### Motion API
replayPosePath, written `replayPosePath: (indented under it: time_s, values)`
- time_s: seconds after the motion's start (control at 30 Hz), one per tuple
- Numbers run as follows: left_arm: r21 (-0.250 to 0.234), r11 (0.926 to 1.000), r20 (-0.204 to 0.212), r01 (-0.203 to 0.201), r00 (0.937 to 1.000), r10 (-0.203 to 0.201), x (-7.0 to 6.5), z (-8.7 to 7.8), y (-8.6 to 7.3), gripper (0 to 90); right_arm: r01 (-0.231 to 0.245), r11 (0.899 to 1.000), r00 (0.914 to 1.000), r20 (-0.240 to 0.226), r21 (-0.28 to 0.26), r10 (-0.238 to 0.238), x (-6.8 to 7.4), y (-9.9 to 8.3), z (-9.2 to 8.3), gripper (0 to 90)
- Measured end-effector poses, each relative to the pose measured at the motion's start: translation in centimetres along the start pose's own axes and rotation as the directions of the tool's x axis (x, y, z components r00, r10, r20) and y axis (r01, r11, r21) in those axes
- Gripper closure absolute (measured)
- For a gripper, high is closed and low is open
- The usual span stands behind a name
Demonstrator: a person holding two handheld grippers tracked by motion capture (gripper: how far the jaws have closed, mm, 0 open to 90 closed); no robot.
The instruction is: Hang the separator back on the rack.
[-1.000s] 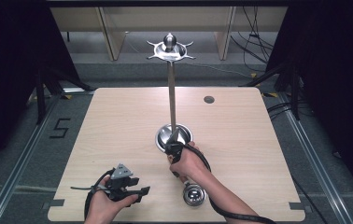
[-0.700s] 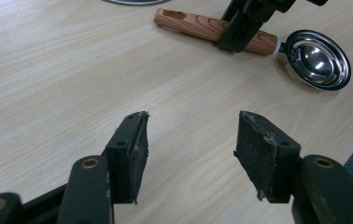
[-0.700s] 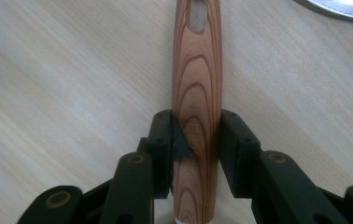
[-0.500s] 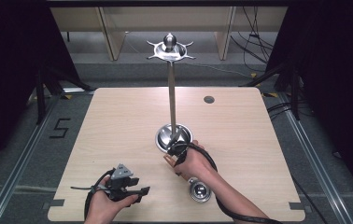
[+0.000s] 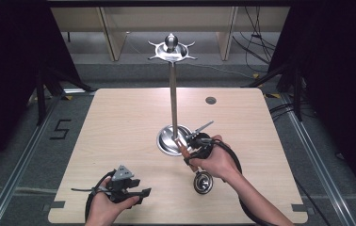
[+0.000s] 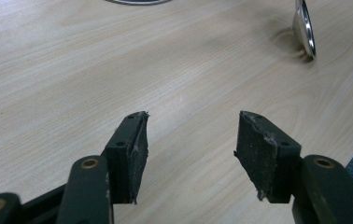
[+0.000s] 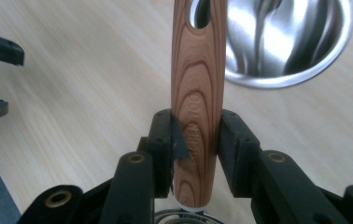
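Wood-grained and reddish, the handle (image 7: pixel 198 93) of a kitchen utensil stands between the jaws of the right gripper (image 7: pixel 197 140), whose two black pads pinch it from both sides just above its butt end; the jaws have just been closing onto it. In the high view the right gripper (image 5: pixel 196 149) sits right of centre, just beside the round steel base (image 5: pixel 172 140) of a tall hanging stand (image 5: pixel 173 84), and the handle (image 5: pixel 183 150) slants down to the left from the jaws. The utensil's metal bowl end (image 5: pixel 203 182) lies low on the tabletop (image 5: pixel 119 127), close under the person's right hand (image 5: pixel 216 162). A shiny steel dish (image 7: pixel 289 39) fills the upper right of the right gripper view.

At the lower left of the high view the left gripper (image 5: pixel 138 194) rests low over the tabletop. In the left gripper view its jaws stand spread with only bare wood between the pads (image 6: pixel 135 149), and a steel rim (image 6: pixel 304 28) shows at the upper right.
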State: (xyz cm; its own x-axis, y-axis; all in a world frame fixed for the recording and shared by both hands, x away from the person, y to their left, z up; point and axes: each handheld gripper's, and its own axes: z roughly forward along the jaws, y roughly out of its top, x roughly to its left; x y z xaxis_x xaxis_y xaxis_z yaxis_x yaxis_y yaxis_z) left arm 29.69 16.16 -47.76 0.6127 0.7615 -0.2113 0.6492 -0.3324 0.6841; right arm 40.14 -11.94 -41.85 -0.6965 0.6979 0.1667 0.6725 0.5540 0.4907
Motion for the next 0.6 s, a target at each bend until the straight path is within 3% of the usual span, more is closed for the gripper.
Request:
replayPosePath:
  time_s: [0.1,0.13,0.23,0.3,0.5,0.57,0.6]
  values:
    - [0.002,1.0,-0.015,0.005,0.9999,-0.005,-0.1,0.1,0.0,42.5,-0.001,0.998,0.9994,0.035,-0.06,0.004,-0.4,-0.5,-0.9,68.9]
    - [0.002,1.0,-0.015,0.005,0.9999,-0.005,-0.1,0.1,0.0,42.5,0.006,0.995,1.0,0.006,-0.095,-0.005,-0.5,-0.6,-1.2,68.9]
    - [0.001,1.0,-0.015,0.005,0.9999,-0.005,0.0,0.1,0.0,42.4,0.02,0.986,0.9998,0.012,-0.167,-0.018,-0.8,-0.9,-2.0,68.9]
    - [0.001,1.0,-0.016,0.005,0.9999,-0.005,0.0,0.1,0.0,42.4,0.024,0.98,0.999,0.043,-0.199,-0.016,-0.9,-1.0,-2.5,68.9]
    - [-0.002,1.0,-0.018,0.003,0.9998,-0.003,0.0,0.1,0.0,42.4,0.054,0.964,0.998,0.045,-0.259,-0.044,-0.9,-1.2,-3.4,68.9]
    - [-0.003,1.0,-0.019,0.002,0.9998,-0.002,0.0,0.1,0.0,42.4,0.048,0.964,0.9986,0.036,-0.26,-0.04,-0.8,-1.2,-3.5,68.9]
    - [-0.008,1.0,-0.009,0.006,0.9999,-0.006,0.0,0.1,0.0,42.4,0.068,0.96,0.9975,0.04,-0.27,-0.059,-0.9,-1.2,-3.7,68.9]
